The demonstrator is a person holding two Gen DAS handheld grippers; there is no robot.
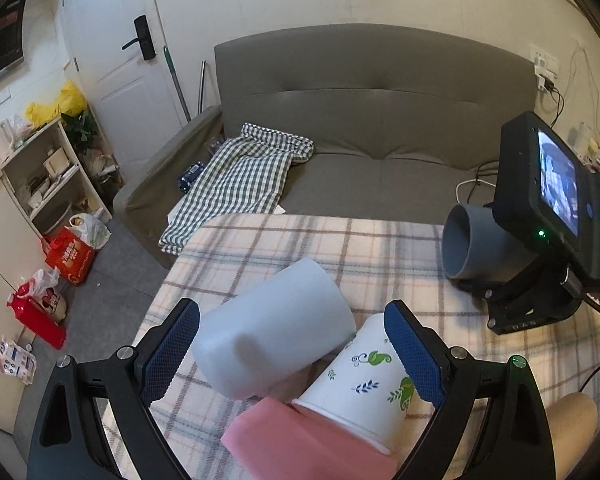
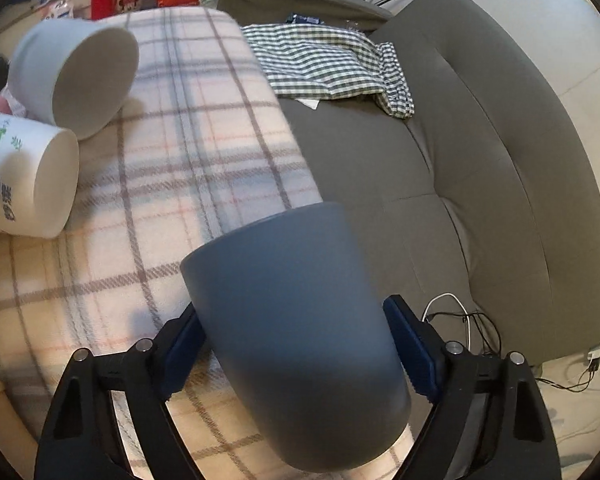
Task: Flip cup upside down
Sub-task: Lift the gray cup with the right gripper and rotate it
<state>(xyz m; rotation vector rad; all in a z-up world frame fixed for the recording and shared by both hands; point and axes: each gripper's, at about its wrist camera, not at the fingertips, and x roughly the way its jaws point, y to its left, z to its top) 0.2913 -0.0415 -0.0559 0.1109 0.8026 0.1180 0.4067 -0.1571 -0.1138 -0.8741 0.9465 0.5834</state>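
My right gripper [image 2: 292,344] is shut on a grey-blue cup [image 2: 296,336], held on its side above the plaid tablecloth [image 2: 160,184]. In the left wrist view the same cup [image 1: 472,244] shows at the right with its mouth facing left, in the right gripper [image 1: 500,304]. My left gripper [image 1: 292,344] is open, its fingers on either side of a pale blue cup [image 1: 272,332] and a white paper cup with green leaf print [image 1: 364,380], both lying on their sides. A pink object [image 1: 300,440] lies under them. Both cups show in the right wrist view, pale blue [image 2: 76,68] and white [image 2: 24,180].
A grey sofa [image 1: 380,132] stands behind the table with a green checked cloth [image 1: 236,176] on it. Cables [image 2: 460,320] lie at the sofa's end. A shelf [image 1: 48,176], bags and red packages [image 1: 68,256] are on the floor at left.
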